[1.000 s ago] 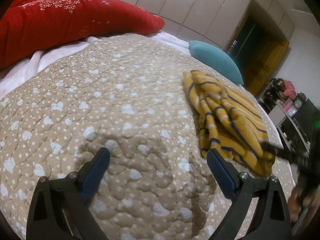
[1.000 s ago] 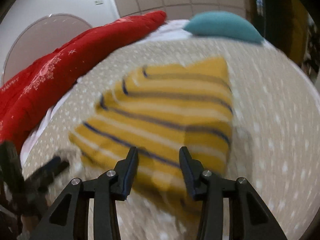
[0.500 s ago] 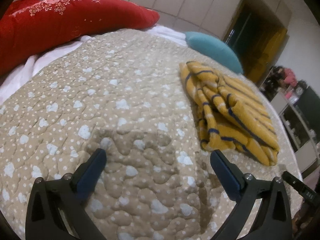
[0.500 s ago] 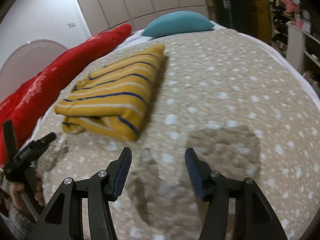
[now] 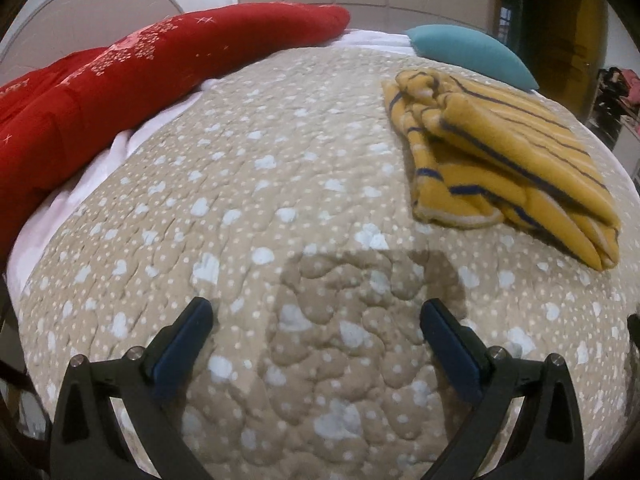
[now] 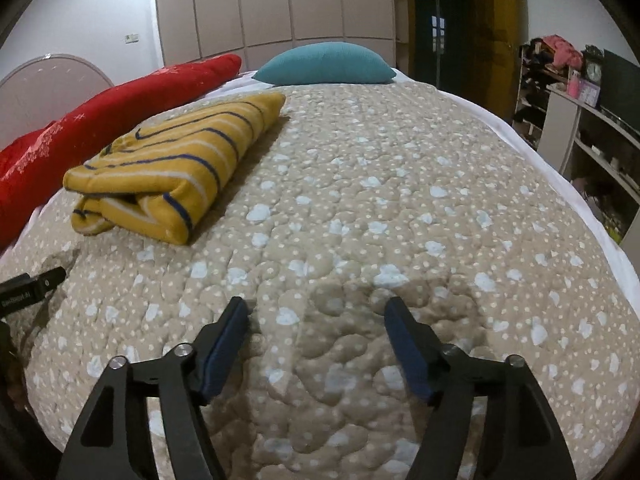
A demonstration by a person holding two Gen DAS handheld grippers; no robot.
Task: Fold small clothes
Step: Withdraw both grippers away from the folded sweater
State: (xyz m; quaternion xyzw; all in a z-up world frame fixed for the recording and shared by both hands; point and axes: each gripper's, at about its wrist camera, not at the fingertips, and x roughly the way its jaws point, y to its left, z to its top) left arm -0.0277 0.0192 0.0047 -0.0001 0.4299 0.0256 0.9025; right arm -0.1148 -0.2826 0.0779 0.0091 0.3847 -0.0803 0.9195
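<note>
A yellow garment with dark blue stripes (image 5: 508,160) lies folded in a thick bundle on the beige spotted quilt (image 5: 280,208). In the left wrist view it is at the upper right, well beyond my left gripper (image 5: 316,320), which is open and empty above the quilt. In the right wrist view the folded garment (image 6: 180,164) is at the upper left. My right gripper (image 6: 316,316) is open and empty, low over the quilt (image 6: 400,208), apart from the garment.
A long red cushion (image 5: 120,80) lies along the bed's far left side and a teal pillow (image 6: 326,63) at the head. Shelves with clutter (image 6: 580,92) stand to the right of the bed. Part of the other gripper (image 6: 28,290) shows at the left edge.
My right gripper has let go of the garment, opened and pulled back from it. My left gripper has also drawn back and swung its view to the left.
</note>
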